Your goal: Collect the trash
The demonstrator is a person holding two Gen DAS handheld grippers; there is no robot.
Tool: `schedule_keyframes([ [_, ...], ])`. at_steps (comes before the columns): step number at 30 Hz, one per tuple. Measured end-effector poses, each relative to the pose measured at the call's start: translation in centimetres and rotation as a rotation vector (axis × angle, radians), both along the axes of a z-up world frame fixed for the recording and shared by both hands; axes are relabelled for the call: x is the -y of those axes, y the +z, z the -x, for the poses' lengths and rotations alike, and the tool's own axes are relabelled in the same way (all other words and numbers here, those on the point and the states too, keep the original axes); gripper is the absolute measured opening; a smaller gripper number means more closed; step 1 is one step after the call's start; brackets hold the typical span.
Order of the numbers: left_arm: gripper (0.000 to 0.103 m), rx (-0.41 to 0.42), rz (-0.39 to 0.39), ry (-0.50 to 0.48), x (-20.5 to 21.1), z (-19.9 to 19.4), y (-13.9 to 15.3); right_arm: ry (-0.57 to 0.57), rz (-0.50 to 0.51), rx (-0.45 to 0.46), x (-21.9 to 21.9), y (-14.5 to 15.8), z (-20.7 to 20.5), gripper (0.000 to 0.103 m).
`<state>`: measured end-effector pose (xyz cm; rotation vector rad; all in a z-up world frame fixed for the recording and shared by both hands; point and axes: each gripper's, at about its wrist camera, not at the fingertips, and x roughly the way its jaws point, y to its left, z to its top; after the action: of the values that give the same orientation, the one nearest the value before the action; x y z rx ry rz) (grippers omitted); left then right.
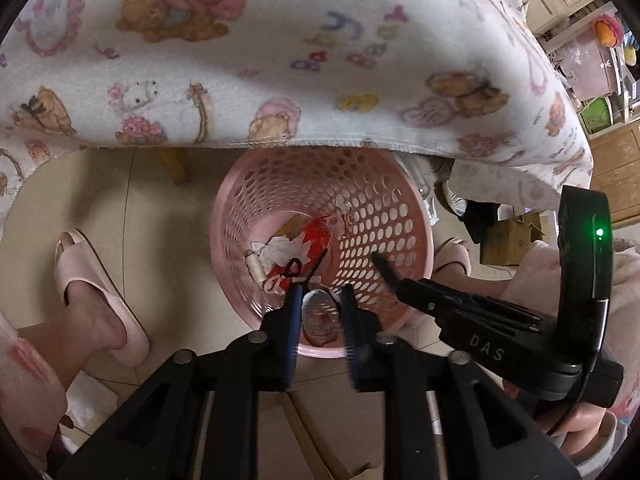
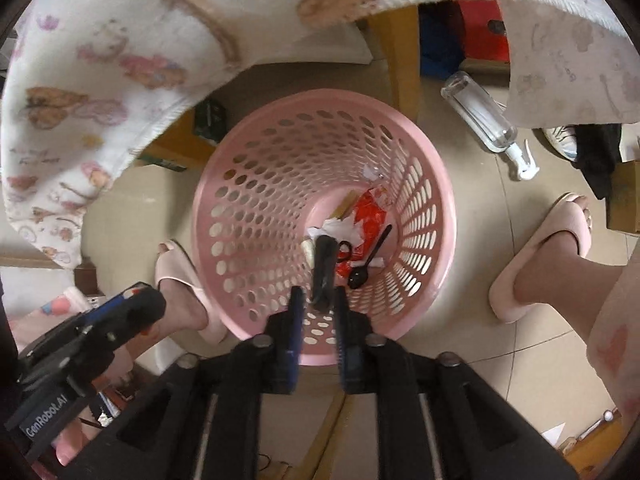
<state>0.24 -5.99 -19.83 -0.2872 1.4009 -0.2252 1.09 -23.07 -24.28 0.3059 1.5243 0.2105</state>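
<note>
A pink perforated basket [image 1: 280, 184] [image 2: 256, 168] stands on the floor under a table edge. In it lie a red wrapper [image 2: 370, 212], white tissue [image 2: 340, 228] and a black plastic spoon [image 2: 366, 264]. My left gripper [image 1: 320, 300] hangs over the near rim, jaws apart; a round silvery disc [image 1: 320, 316] sits loose between the fingers, with a gap on each side. My right gripper [image 2: 318, 300] is also open above the basket. A blurred black cylinder [image 2: 324, 272] lies just past its fingertips, untouched by the pads. Each gripper shows in the other's view [image 1: 404, 286] [image 2: 148, 304].
A bear-print tablecloth [image 1: 280, 60] overhangs the basket's far side. A person's feet in pink slippers [image 2: 532, 256] [image 2: 184, 280] flank the basket. A clear spray bottle [image 2: 480, 116] lies on the tiles beside a wooden table leg [image 2: 400, 52]. A cardboard box [image 1: 512, 240] sits to the right.
</note>
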Motion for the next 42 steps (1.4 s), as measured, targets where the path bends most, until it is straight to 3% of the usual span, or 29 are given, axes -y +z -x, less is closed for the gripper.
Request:
schedule_keyframes([
  [1,0.037,-0.002,-0.001,-0.005,0.0,0.1,-0.1,-0.004,0.011,0.007,0.0,0.1,0.1,0.041],
  [2,0.042,-0.006,-0.012,-0.008,-0.1,0.0,-0.1,-0.006,0.025,0.018,0.1,0.3,0.1,0.044],
  [5,0.042,-0.012,-0.053,0.0,-0.4,0.1,0.1,-0.003,0.044,0.041,0.4,0.8,0.0,0.05],
  [7,0.042,0.008,-0.101,0.002,-0.6,0.4,0.8,-0.02,0.07,0.065,0.8,1.3,0.0,0.063],
  [11,0.043,0.077,-0.147,0.01,-1.2,0.9,3.2,-0.008,0.156,0.127,0.9,2.6,0.2,0.069],
  [12,0.045,0.109,-0.171,0.011,-1.3,1.0,4.3,0.003,0.169,0.144,0.7,3.1,0.1,0.07],
  [14,0.057,0.182,-0.194,0.016,-1.7,1.4,6.5,0.035,0.211,0.205,0.3,4.9,0.4,0.073],
  [16,0.064,0.268,-0.227,0.023,-2.1,1.8,8.9,0.073,0.247,0.301,-0.3,7.7,1.0,0.085],
  [22,0.085,0.474,-0.269,0.063,-3.3,3.4,14.5,0.092,0.209,0.566,-0.4,15.9,3.0,0.101],
  [28,0.101,0.601,-0.265,0.086,-4.5,5.4,18.5,0.085,0.21,0.73,0.0,21.9,4.7,0.103],
  [33,0.102,0.677,-0.24,0.105,-4.5,5.7,20.4,0.059,0.192,0.834,1.2,24.8,6.7,0.103],
  [37,0.102,0.724,-0.218,0.122,-4.5,5.7,21.3,0.016,0.179,0.892,2.0,24.9,7.4,0.103],
  [42,0.102,0.735,-0.232,0.12,-4.0,5.6,21.2,-0.008,0.199,0.863,2.4,23.6,6.8,0.103],
])
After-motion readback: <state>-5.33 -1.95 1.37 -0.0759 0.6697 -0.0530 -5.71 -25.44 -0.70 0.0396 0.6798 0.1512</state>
